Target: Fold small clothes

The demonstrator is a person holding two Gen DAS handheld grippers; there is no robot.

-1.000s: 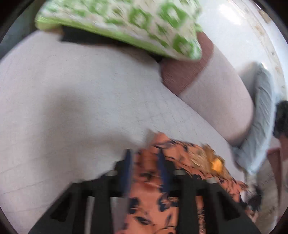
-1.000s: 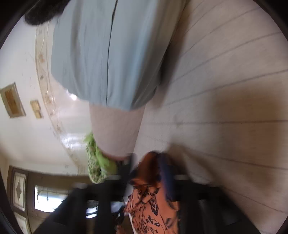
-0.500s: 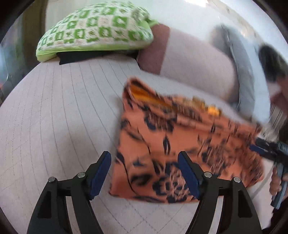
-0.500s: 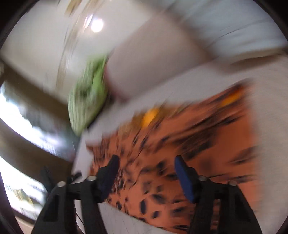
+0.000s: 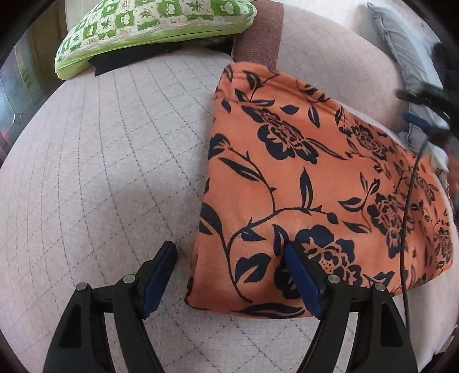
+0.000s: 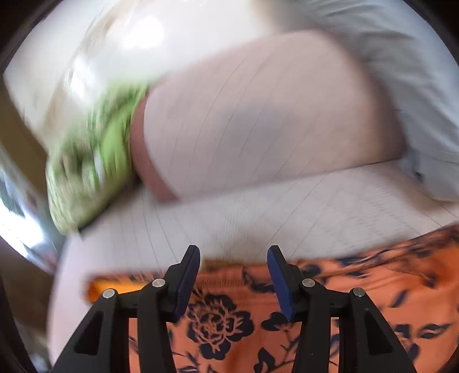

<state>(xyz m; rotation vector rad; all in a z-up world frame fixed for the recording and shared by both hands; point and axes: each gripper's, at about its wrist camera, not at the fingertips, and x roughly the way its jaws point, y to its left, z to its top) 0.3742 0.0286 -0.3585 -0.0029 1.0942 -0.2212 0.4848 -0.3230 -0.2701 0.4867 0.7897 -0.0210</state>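
Orange floral garment [image 5: 301, 183], released a second ago by both grippers, now lies folded on the quilted sofa [image 5: 100, 143] (fold apparently complete); left gripper [image 5: 229, 275] and right gripper [image 6: 233, 278] jaws open, holding nothing

The orange cloth garment with dark blue flowers [image 5: 315, 183] looks soft and matt, a little velvety. The pale quilted sofa seat [image 5: 100, 149] is matt woven fabric with stitched lines. The green-and-white patterned cushion [image 5: 149, 25] is smooth cotton-like cloth. The black gripper arms look like matt plastic with shiny metal pins.
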